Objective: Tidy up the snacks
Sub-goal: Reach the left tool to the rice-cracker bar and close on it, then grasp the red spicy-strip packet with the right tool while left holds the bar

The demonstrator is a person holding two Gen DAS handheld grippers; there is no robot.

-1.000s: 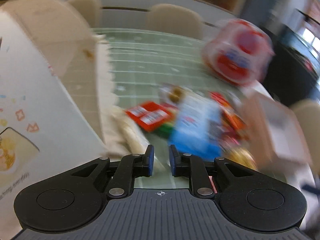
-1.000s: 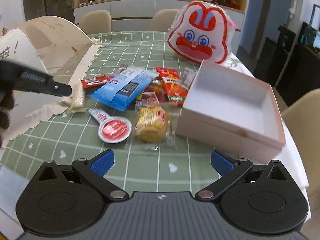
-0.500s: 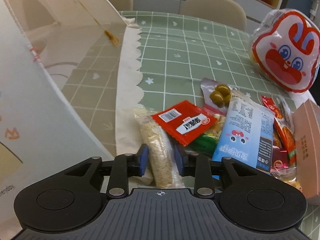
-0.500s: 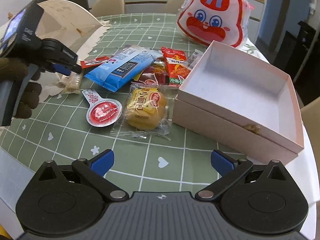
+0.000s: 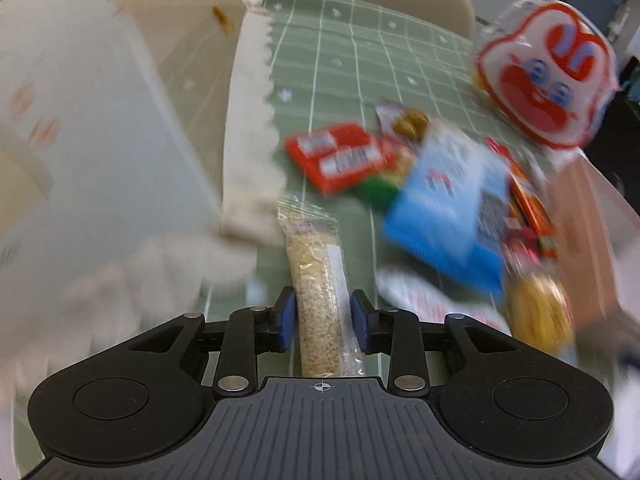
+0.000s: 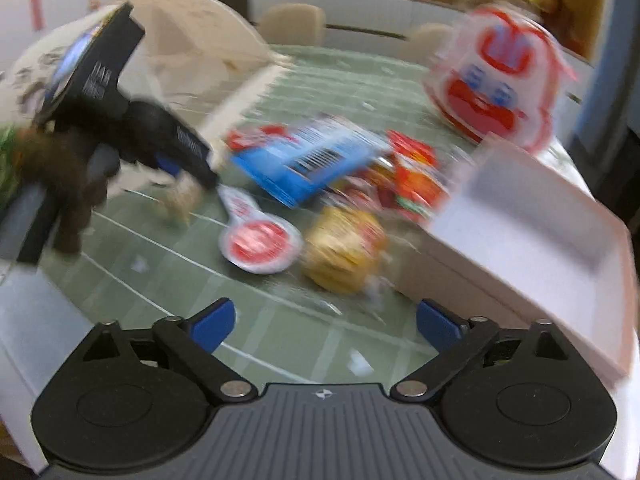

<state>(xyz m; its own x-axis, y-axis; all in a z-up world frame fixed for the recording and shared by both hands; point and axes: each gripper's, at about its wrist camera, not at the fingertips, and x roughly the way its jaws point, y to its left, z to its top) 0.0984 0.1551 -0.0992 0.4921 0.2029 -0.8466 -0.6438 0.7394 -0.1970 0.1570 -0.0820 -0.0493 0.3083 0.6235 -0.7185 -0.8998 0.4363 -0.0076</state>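
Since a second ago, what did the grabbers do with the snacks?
The left gripper closed on the long clear packet of pale puffed-grain bar and, it seems, has begun carrying it off the green checked tablecloth. The right gripper stayed wide open and empty, though it is moving. The blue snack bag, round yellow bun packet and pink open box stayed put.

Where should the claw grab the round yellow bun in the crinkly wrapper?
Probably across the middle of the yellow bun, coming down from above. It lies flat and plump, with the pink box close on its right and the red round lid on its left. The right claw is open wide.
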